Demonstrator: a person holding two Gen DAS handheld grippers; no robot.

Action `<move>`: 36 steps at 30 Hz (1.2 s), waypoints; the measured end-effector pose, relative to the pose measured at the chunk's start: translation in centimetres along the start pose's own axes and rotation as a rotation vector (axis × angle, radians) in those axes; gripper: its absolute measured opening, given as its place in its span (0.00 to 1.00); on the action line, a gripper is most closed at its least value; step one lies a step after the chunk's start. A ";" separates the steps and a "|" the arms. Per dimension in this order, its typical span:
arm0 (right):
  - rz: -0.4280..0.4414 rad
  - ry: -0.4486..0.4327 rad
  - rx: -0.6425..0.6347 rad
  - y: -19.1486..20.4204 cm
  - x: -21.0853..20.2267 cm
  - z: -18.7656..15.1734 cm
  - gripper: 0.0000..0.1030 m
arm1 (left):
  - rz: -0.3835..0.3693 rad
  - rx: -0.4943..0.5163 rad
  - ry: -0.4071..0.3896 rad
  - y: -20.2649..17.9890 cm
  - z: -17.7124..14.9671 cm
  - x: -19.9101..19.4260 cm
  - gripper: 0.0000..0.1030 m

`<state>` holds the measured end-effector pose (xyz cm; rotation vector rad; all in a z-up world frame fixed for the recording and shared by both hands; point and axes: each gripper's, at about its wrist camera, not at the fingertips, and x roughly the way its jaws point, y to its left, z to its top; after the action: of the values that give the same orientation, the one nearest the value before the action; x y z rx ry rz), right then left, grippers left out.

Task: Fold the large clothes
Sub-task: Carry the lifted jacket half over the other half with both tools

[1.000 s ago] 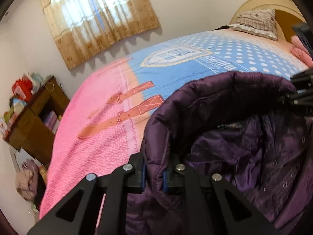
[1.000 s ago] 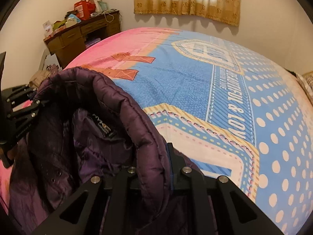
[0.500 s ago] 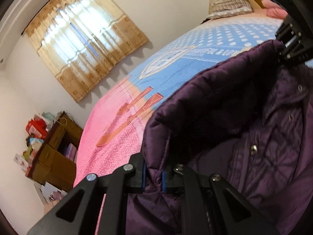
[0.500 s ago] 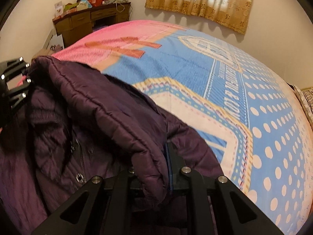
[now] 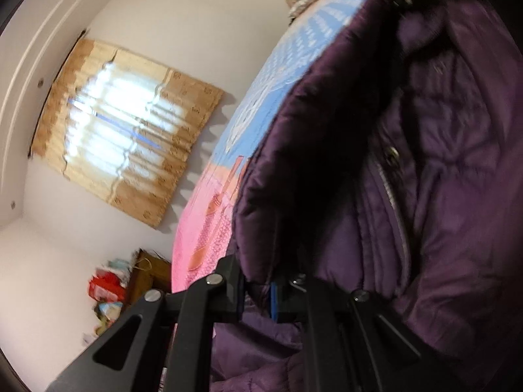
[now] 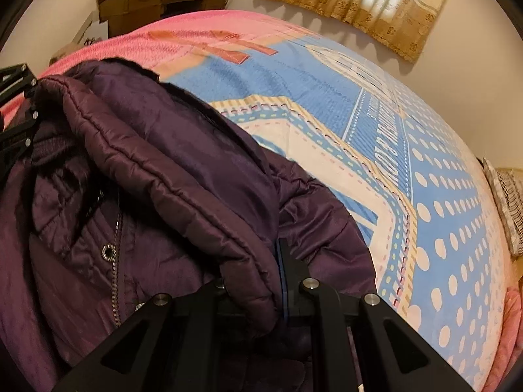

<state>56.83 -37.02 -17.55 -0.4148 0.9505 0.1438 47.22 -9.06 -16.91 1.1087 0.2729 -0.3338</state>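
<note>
**Both grippers pinch the purple jacket over the bed**

The left gripper and the right gripper are each pressed together on the padded edge of the purple jacket. The jacket hangs between them, its zipper showing, over the blue and pink bedspread.

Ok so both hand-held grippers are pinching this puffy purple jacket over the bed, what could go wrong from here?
1. The slick quilted purple jacket is pinched only at its padded edge by the right hand-held gripper and the left hand-held gripper; that thick edge might slip out.
2. The metal zipper lies open on top, so it may snag or fold in crooked.
3. The jacket already lies bunched on the pink and blue bedspread, so creases may get folded in.
</note>
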 end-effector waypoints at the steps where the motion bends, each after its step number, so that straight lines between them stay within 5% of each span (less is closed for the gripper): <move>1: -0.006 0.000 -0.010 0.2 0.0 -0.1 0.11 | 0.002 0.005 -0.001 -0.1 -0.1 0.0 0.12; 13: -0.175 -0.003 -0.270 4.2 0.3 -1.5 0.11 | 0.049 0.031 -0.001 -1.3 -0.1 -0.6 0.19; 25: -0.247 -0.010 -0.363 5.7 0.4 -2.3 0.11 | 0.117 0.038 -0.051 1.7 -1.1 -4.1 0.59; 28: -0.246 -0.016 -0.360 5.7 0.3 -2.5 0.11 | 0.109 -0.060 -0.044 3.6 -0.3 -4.7 0.65; 30: -0.243 -0.021 -0.352 5.7 0.3 -2.6 0.11 | 0.091 -0.220 -0.031 6.0 0.7 -4.5 0.83; 36: -0.245 -0.028 -0.347 5.5 0.0 -2.7 0.11 | -0.083 -0.570 0.076 7.3 4.8 -0.3 0.84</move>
<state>53.18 -33.10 -20.46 -0.8433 0.8402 0.0906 50.10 -10.40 -8.77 0.5499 0.4496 -0.2639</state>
